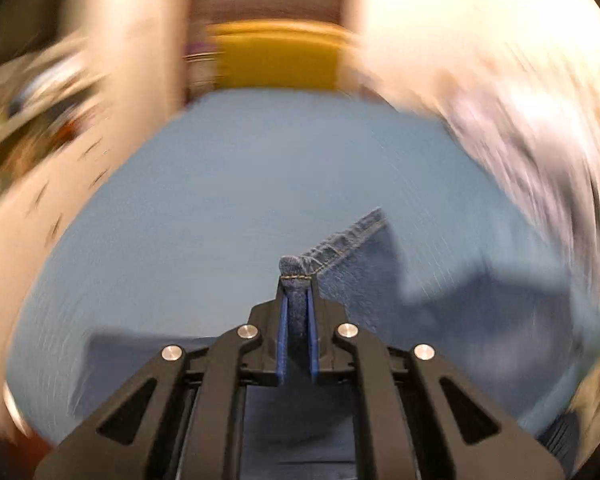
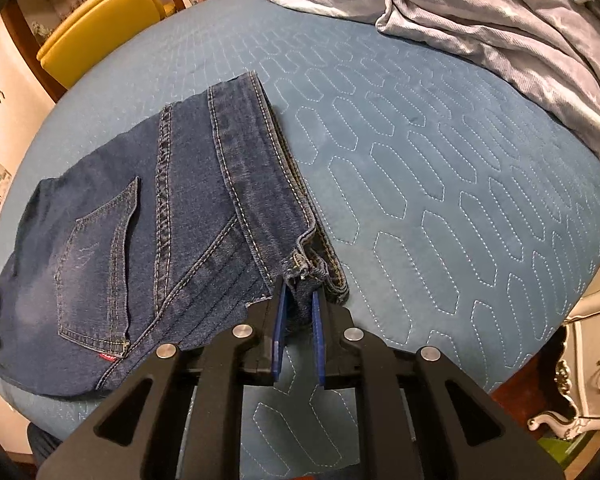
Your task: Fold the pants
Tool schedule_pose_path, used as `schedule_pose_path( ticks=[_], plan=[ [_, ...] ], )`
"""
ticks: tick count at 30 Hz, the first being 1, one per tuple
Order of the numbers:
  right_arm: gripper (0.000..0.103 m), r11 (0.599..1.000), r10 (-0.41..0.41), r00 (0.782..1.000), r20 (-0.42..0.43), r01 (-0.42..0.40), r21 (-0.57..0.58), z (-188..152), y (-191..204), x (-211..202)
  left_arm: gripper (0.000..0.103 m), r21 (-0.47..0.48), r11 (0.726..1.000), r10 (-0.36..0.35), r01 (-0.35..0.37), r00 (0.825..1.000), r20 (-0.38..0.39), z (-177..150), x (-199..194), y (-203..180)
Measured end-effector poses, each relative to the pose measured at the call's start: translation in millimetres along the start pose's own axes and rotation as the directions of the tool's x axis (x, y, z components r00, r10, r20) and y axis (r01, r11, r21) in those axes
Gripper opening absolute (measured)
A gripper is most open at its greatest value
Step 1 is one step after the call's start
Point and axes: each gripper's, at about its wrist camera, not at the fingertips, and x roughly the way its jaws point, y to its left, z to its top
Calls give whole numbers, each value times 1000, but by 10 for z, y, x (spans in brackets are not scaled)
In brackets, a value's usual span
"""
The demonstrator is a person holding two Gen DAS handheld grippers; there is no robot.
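Mostly, two wrist views over one bed:
Setting: a blue quilted bedspread (image 2: 440,184) covers the bed, stitched with long rounded shapes.
Pants: dark blue jeans (image 2: 148,216) lie on the bedspread, left of centre in the right wrist view, back pocket facing up with a small red tag at its lower corner.
Waistband: it runs from the far side of the bed down toward the right gripper, its two layers stacked along the right edge of the jeans.
Right gripper (image 2: 298,300): points steeply down, jaws nearly closed, its blue pads (image 2: 281,320) pinching the near corner of the waistband.
Left gripper (image 1: 298,292): jaws nearly closed on a strip of denim that stands up between the pads; a stitched hem (image 1: 340,240) trails off to the right (the rest of this view is heavily blurred).
Duvet: a pale star-printed duvet (image 2: 480,12) is bunched at the far right of the bed, well apart from the jeans.
Beyond the bed: a yellow chair (image 2: 96,24) at upper left; an ornate white cabinet (image 2: 588,360) at lower right.
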Motion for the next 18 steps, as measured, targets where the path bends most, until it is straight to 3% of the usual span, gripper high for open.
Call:
schedule_pose_path(
  ticks=[2,4,7,8,11,14,18],
  plan=[
    [10,1000,-18,1000,-11,18,-9,23,34,-8,8,-194,978,80,-70,996,49,18,-231,788],
    [10,1000,-28,999,-18,28,-13,17,52,-16,8,-387,916,126,-106,992,26,-169,-277,1519],
    [10,999,-44,999,-28,43,-27,22,83,-17,8,-535,830,154,-156,987,-49,-530,-152,2154],
    [9,998,-48,998,-30,47,-30,18,94,-26,8,-568,808,132,-153,988,-78,-707,-38,2326],
    [9,997,-68,997,-41,66,-49,40,128,-24,8,-643,751,72,-151,986,-148,-1088,298,2581],
    [10,995,-83,995,-48,80,-59,49,141,-15,8,-688,711,35,-147,984,-174,-1343,554,2644],
    [10,996,-79,996,-48,77,-47,41,127,-7,12,-699,705,26,-123,989,-148,-1425,563,2744]
  ],
)
